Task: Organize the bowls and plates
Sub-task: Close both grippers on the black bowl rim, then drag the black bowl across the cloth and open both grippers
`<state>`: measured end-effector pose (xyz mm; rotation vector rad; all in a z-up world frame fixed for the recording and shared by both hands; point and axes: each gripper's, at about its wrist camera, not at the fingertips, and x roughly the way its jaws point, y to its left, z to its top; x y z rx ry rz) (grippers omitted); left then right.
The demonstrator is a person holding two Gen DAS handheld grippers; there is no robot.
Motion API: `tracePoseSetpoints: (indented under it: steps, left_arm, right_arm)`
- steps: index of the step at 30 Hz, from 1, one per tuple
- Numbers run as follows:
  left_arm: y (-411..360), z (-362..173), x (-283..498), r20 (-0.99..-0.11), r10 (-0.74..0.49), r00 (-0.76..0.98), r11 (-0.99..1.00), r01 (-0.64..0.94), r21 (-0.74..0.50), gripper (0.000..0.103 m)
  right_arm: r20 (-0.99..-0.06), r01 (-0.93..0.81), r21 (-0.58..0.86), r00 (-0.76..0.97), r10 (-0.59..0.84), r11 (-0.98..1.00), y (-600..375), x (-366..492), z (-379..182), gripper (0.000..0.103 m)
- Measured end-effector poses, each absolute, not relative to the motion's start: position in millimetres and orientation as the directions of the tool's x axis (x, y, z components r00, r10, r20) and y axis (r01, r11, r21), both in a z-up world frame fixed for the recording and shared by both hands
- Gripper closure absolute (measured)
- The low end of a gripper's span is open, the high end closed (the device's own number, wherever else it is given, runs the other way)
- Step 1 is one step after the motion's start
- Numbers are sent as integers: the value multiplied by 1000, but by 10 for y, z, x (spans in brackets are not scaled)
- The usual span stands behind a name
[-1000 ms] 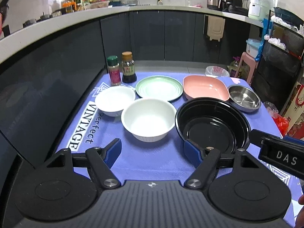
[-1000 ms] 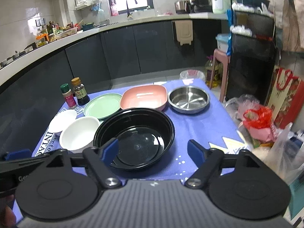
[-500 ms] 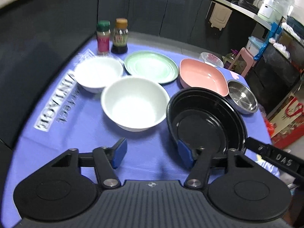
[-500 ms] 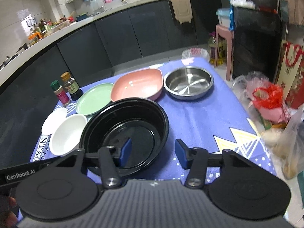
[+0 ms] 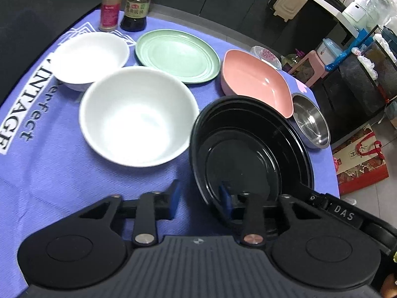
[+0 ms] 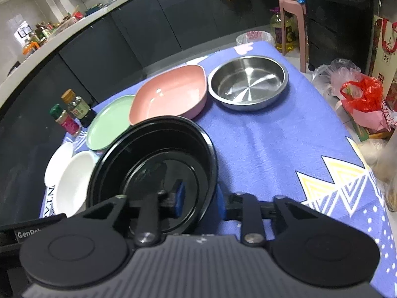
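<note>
A large black bowl [image 5: 250,149] [image 6: 153,164] sits on the purple tablecloth near the front. My left gripper [image 5: 199,200] straddles its near left rim, one finger inside and one outside, with a gap still between the fingers. My right gripper [image 6: 199,198] straddles its near right rim the same way. Left of the black bowl stand a big white bowl [image 5: 137,116] [image 6: 73,181] and a smaller white bowl [image 5: 90,58]. Behind are a green plate [image 5: 177,55] [image 6: 109,121], a pink dish [image 5: 258,82] [image 6: 170,93] and a steel bowl [image 5: 311,121] [image 6: 248,82].
Two condiment bottles [image 5: 124,5] stand at the back left of the table [image 6: 285,144]. Plastic bags [image 6: 359,99] and a red gift bag [image 5: 359,159] lie off the table's right edge. Dark kitchen cabinets [image 6: 148,24] run behind the table.
Both grippers have moved down and forward onto the black bowl's near rim and narrowed their fingers around it, the left on the left side, the right on the right side.
</note>
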<state>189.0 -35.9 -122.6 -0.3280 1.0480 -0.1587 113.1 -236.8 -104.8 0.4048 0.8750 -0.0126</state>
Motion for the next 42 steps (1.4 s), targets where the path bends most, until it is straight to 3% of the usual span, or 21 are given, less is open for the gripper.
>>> tracePoseSetpoints:
  steps: [1, 2, 20, 25, 42]
  left_arm:
    - [-371, -1245, 1913, -822, -285, 493, 941, -20, -338, 90]
    - [-387, -1267, 1937, -823, -286, 491, 942, -12, -334, 90]
    - [-318, -945, 1369, -772, -305, 557, 948, 102, -301, 90]
    - [-191, -844, 1121, -754, -302, 584, 950, 116, -291, 89]
    - [312, -836, 525, -755, -256, 604, 959, 61, -276, 89]
  right_arm:
    - [-752, 179, 338, 641, 151, 924, -2385, 1165, -1065, 94]
    - [-757, 183, 336, 637, 149, 924, -2399, 1180, -1086, 103]
    - [-706, 132, 282, 699, 112, 950, -2274, 639, -739, 103]
    - [-681, 85, 254, 724, 116, 963, -2137, 450, -652, 97]
    - [-691, -4, 263, 697, 191, 965, -1669, 71, -691, 95]
